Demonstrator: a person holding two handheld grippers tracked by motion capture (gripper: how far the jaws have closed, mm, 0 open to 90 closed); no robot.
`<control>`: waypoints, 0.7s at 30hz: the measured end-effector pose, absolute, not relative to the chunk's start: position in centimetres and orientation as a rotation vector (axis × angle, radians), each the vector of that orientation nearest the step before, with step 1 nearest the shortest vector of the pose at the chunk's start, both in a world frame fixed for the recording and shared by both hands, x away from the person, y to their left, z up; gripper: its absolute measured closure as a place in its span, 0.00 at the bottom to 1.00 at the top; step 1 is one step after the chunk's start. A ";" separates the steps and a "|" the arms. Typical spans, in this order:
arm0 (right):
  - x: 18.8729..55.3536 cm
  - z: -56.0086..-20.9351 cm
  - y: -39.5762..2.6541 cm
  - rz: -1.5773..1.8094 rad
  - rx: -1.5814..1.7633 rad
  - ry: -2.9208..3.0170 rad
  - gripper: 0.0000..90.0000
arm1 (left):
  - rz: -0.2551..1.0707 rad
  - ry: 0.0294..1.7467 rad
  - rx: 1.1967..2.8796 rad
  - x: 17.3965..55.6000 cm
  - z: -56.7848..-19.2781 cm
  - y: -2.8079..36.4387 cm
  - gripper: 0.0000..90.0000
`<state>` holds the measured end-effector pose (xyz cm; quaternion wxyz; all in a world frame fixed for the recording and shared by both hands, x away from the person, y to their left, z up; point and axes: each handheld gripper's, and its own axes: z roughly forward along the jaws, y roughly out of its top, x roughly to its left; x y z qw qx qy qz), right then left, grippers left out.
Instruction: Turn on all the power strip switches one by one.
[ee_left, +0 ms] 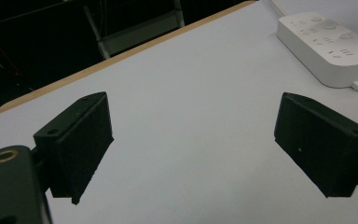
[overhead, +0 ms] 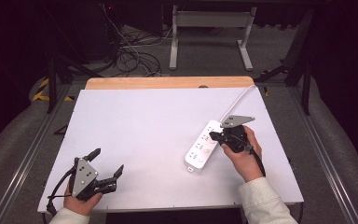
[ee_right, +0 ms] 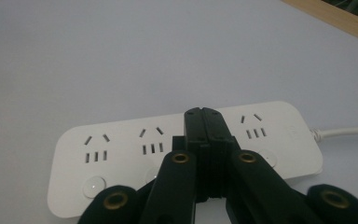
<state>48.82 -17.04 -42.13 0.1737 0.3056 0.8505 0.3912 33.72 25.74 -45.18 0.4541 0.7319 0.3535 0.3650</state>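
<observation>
My right tongs (overhead: 216,136) are pressed together over a white power strip (overhead: 203,147) near the counter's (overhead: 144,140) right edge. It's a long block with round buttons, white cord trailing; my left tongs (overhead: 107,163) are spread.

power strip (overhead: 203,144): lies on the table (overhead: 144,135), right of centre, lengthwise from near-left to far-right
cord (overhead: 238,99): runs from the strip's far end toward the table's back edge
right gripper (overhead: 216,136): over the strip's middle
left gripper (overhead: 106,163): near-left corner, well apart from the strip
</observation>
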 end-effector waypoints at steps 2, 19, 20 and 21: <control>49.0 -42.3 -17.1 1.097 0.883 2.407 1.00 | 0.903 0.869 1.812 33.7 -45.2 25.8 0.13; 50.4 -44.4 -17.0 1.005 0.897 2.435 1.00 | 0.902 0.869 1.808 33.7 -45.2 25.8 0.13; 50.4 -44.4 -17.0 0.995 0.898 2.438 1.00 | 0.903 0.870 1.808 33.7 -45.2 25.8 0.13; 50.4 -44.5 -16.9 0.988 0.894 2.440 1.00 | 0.902 0.870 1.808 33.7 -45.2 25.8 0.13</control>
